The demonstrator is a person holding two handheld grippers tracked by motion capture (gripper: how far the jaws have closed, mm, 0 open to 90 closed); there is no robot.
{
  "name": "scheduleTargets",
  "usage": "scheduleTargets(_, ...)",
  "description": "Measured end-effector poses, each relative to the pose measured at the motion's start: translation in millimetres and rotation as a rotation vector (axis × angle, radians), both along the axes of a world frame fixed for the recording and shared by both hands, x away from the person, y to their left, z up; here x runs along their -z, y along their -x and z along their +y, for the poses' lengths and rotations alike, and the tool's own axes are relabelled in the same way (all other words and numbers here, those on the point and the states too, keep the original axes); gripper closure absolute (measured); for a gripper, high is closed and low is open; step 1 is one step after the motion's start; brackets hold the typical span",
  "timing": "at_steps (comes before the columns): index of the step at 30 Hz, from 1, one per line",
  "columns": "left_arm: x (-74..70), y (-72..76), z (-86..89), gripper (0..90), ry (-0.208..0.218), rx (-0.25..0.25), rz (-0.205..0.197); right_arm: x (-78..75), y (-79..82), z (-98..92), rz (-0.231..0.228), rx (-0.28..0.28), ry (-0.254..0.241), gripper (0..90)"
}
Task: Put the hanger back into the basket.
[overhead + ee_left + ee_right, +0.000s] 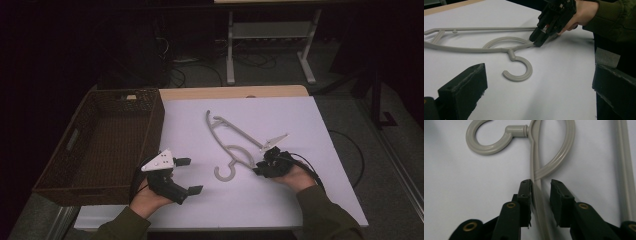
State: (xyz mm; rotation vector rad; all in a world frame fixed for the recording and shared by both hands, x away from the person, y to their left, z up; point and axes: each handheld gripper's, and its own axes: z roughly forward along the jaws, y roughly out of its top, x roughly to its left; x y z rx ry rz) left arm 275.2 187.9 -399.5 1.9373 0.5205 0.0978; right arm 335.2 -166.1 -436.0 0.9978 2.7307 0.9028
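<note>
Straddling one arm of the grey hanger (536, 167), the right gripper (541, 188) has its two black jaws set narrowly apart. The left jaw lies against the arm's side, while a clear gap shows between the arm and the other jaw, so nothing is clamped. The grip point sits just past the spot where the hanger's loop rejoins the arm, with the hook (487, 138) curling away beyond the jaw tips. The jaws hide the stretch of arm running down between them.

From the left gripper view, that same gripper (537, 40) comes down at a slant onto the hanger (479, 48), its tips touching the white sheet (559, 82); whether both pads press is hard to tell there.

The left gripper (187, 175) rests apart from the hanger (230, 137), jaws spread wide and holding nothing.

The high view adds a brown wicker basket (80, 165) at the table's left edge.
</note>
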Motion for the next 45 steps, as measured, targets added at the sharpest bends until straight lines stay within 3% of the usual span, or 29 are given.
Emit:
scheduleTargets(6,0.3,-0.1,-0.2,0.0,0.001,-0.001,0.005,-0.1,1.1,1.3,-0.012,-0.030,0.010,78.7)
scheduleTargets(20,0.8,-0.7,-0.2,0.0,0.003,0.000,0.009,-0.5,1.5,2.9,-0.009,-0.111,-0.012,80.8)
scheduleTargets(27,1.0,-0.8,-0.4,0.0,-0.003,0.005,0.007,0.0,8.7,13.5,-0.040,-0.244,-0.016,80.7)
scheduleTargets(34,0.7,-0.3,0.0,0.0,0.003,0.001,0.010,-1.0,22.6,22.1,-0.024,-0.339,-0.026,80.7)
scheduleTargets(42,0.8,-0.4,0.0,0.0,-0.001,0.003,0.008,1.5,33.5,29.4,-0.011,-0.387,-0.010,79.6)
scheduleTargets(45,0.8,-0.5,-0.1,0.0,0.000,0.003,0.009,1.0,32.7,26.6,0.006,-0.374,-0.032,70.2)
